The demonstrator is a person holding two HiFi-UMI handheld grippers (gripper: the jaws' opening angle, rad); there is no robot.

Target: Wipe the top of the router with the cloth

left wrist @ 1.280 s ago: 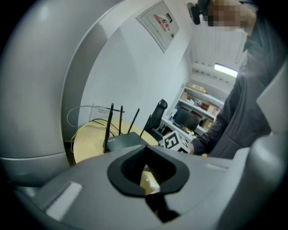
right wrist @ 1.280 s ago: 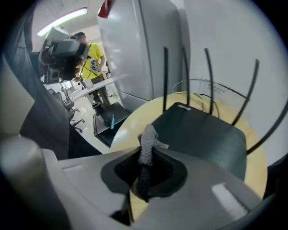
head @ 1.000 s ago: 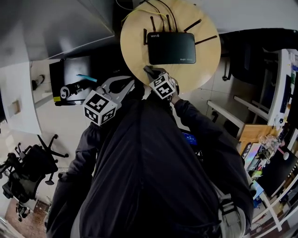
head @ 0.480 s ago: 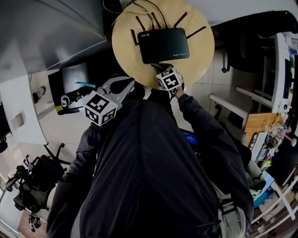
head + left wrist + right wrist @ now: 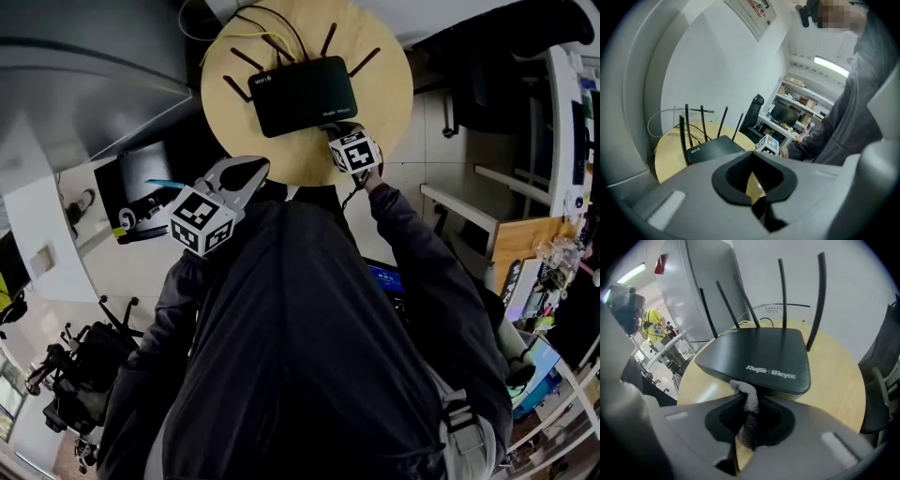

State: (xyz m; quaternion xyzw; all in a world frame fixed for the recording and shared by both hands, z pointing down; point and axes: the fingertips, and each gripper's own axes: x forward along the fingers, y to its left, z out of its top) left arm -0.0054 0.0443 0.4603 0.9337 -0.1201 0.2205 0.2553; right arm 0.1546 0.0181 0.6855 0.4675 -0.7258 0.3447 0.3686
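The black router (image 5: 302,94) lies on a round wooden table (image 5: 384,103) with several antennas standing up at its back. My right gripper (image 5: 349,141) is at the router's near right corner, shut on a grey cloth (image 5: 749,411). The cloth's top end (image 5: 740,387) sits just before the router's (image 5: 759,357) front edge, below its top. My left gripper (image 5: 234,176) hangs off the table's near left edge, shut with nothing in it. From the left gripper (image 5: 757,185) view, the router (image 5: 715,147) is ahead, with the right gripper's marker cube (image 5: 768,145) beside it.
Yellow and black cables (image 5: 246,23) trail behind the router. A grey cabinet (image 5: 84,84) stands left of the table. An office chair (image 5: 80,370) is at the lower left, and desks and shelves (image 5: 562,187) fill the right side.
My right gripper has slid with the cloth along the router's front, from near its left end to its right corner. The left gripper has stayed put.
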